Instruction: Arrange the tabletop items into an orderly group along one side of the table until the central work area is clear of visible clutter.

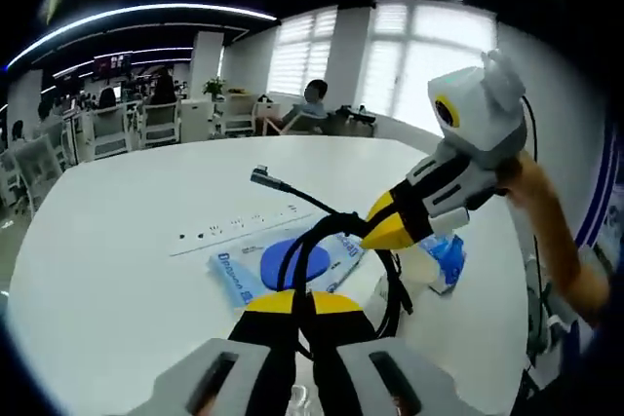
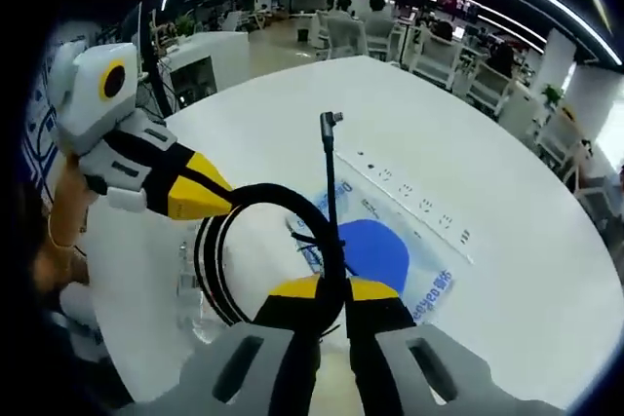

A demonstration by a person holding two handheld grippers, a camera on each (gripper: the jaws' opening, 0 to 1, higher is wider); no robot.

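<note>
A coiled black cable [image 1: 322, 231] hangs over the white table [image 1: 117, 241], its plug end [image 1: 263, 177] sticking out to the far side. My left gripper [image 1: 302, 301] is shut on the near part of the coil. The right gripper [image 1: 378, 231] comes in from the right, shut on the coil's other side. In the right gripper view, my right gripper [image 2: 331, 289] pinches the cable [image 2: 331, 192] below its upright plug [image 2: 331, 122]. The left gripper [image 2: 222, 204] holds the loop from the left. Under the cable lie a blue-and-white packet [image 2: 385, 250] and a flat white power strip [image 2: 414, 200].
A small blue-and-white pouch [image 1: 444, 260] lies near the table's right edge, and something clear [image 2: 185, 289] stands under the loop. A person's arm [image 1: 556, 231] reaches in along that edge. Office desks and chairs [image 1: 127, 124] stand beyond the table, with wide bare tabletop [image 2: 507, 270] on the far side.
</note>
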